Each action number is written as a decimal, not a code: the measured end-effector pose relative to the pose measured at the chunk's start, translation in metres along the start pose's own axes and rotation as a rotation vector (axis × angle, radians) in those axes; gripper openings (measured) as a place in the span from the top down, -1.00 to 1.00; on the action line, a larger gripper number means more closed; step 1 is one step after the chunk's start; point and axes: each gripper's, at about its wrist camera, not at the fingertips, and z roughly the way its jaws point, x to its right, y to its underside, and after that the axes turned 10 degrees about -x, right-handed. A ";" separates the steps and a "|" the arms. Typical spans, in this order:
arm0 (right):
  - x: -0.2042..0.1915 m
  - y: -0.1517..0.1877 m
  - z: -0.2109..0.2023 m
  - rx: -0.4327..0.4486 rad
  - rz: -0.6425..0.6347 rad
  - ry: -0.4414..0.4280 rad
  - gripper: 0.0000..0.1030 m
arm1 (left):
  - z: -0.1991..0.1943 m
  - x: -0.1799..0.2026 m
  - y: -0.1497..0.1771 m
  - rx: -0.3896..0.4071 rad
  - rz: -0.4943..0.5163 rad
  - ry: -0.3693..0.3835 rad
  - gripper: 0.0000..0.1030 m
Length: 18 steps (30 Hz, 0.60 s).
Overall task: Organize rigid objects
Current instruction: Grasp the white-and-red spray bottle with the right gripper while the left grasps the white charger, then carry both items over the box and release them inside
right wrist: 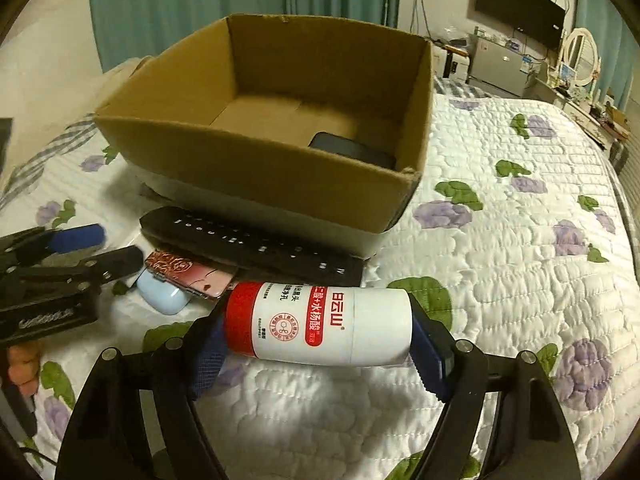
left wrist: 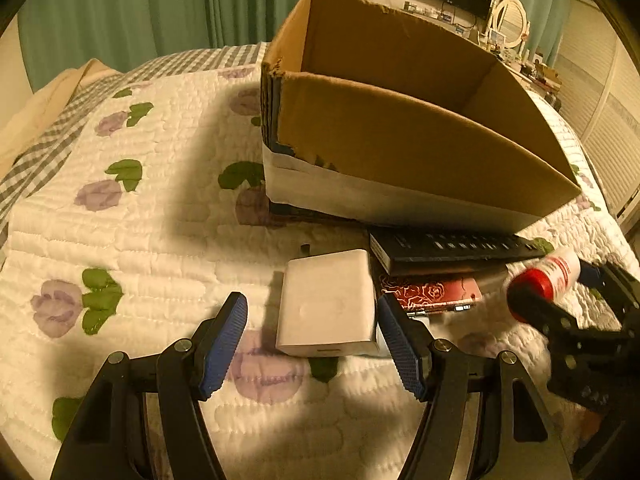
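Observation:
A cardboard box (left wrist: 400, 148) stands open on the bed; in the right wrist view (right wrist: 256, 160) a dark phone (right wrist: 352, 150) lies inside it. My left gripper (left wrist: 312, 344) is open around a white charger block (left wrist: 328, 304), jaws apart from its sides. My right gripper (right wrist: 316, 344) is shut on a white bottle with a red cap (right wrist: 320, 324), held sideways; it also shows in the left wrist view (left wrist: 544, 280). A black remote (right wrist: 252, 244) and a red rose-patterned case (right wrist: 188, 276) lie in front of the box.
A pale blue earbud case (right wrist: 164, 292) lies beside the rose case. The floral quilt (right wrist: 500, 240) covers the bed. Green curtains, a TV and a dresser stand behind.

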 end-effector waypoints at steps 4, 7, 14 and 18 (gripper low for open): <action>-0.006 0.001 -0.001 0.007 -0.003 -0.018 -0.52 | 0.015 -0.009 -0.007 -0.040 -0.036 0.055 -0.37; -0.007 0.001 -0.001 0.006 -0.004 -0.021 -0.52 | 0.021 -0.014 -0.009 -0.045 -0.057 0.086 -0.36; -0.012 0.000 -0.013 0.036 -0.033 -0.011 -0.52 | 0.005 -0.001 0.002 -0.011 -0.006 0.042 0.01; -0.013 -0.004 -0.032 0.084 -0.056 -0.010 -0.52 | -0.020 0.006 0.015 0.034 0.019 -0.035 0.01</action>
